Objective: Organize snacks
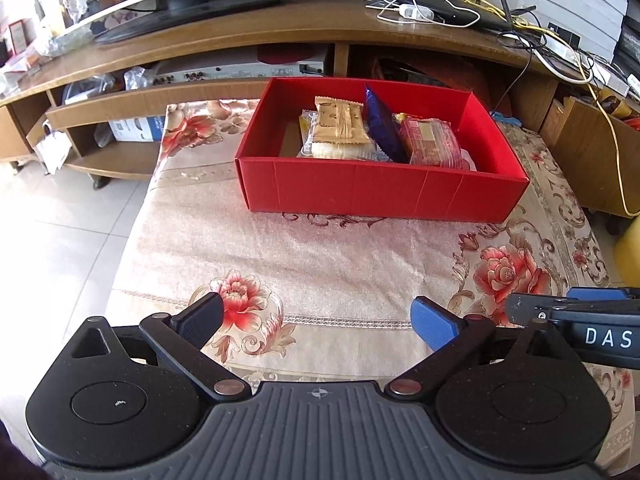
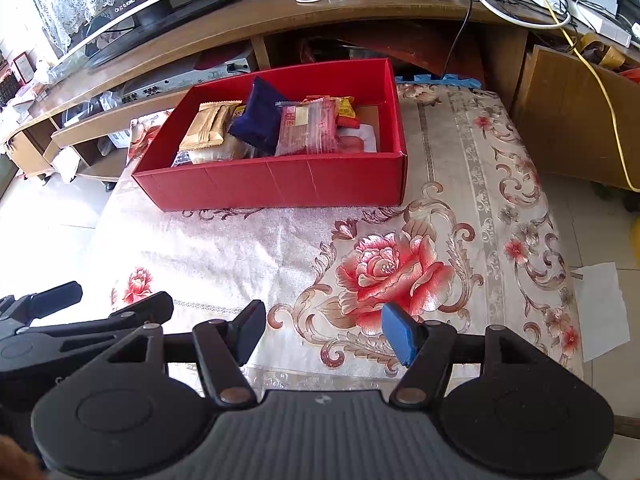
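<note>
A red cardboard box [image 1: 360,192] [image 2: 280,188] stands on the flowered tablecloth at the far side of the table. In it lie a tan snack packet [image 1: 340,122] [image 2: 210,126], a dark blue packet [image 1: 382,124] [image 2: 258,118], a red wrapped cake [image 1: 430,142] [image 2: 308,128] and other wrapped snacks. My left gripper [image 1: 320,320] is open and empty over the near cloth. My right gripper [image 2: 326,332] is open and empty, beside the left one; its fingers also show at the right edge of the left wrist view [image 1: 560,308].
The flowered tablecloth [image 1: 320,264] [image 2: 460,200] covers a low table. Behind it is a wooden TV stand [image 1: 280,28] with a TV, a router and tangled cables. Tiled floor lies to the left [image 1: 60,220]. A white paper lies on the floor at right [image 2: 600,308].
</note>
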The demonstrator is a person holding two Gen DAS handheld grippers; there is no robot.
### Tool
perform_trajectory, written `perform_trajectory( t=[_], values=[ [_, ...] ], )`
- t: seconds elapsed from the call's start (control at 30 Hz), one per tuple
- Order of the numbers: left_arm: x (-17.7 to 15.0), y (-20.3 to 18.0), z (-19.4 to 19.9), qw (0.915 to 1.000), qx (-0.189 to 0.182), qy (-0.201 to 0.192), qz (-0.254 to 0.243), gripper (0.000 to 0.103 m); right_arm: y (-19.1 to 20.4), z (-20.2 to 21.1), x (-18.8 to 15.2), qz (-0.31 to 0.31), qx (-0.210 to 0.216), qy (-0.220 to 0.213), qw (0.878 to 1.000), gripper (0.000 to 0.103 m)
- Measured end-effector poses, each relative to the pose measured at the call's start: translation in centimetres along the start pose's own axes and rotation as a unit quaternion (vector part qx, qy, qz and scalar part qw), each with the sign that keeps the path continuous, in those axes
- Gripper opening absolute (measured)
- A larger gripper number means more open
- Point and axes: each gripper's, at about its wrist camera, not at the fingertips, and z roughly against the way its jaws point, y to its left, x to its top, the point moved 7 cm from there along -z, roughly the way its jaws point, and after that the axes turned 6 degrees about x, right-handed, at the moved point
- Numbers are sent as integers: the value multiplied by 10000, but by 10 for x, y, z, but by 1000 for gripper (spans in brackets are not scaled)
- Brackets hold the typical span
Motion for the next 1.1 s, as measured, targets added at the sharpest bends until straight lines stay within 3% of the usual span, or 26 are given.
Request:
perform_trajectory(
  t=[1.1],
  values=[
    [-8,-2,-4,9998,15,177,-12,100,0,-3,-4,69,-111,132,9998,60]
  ],
)
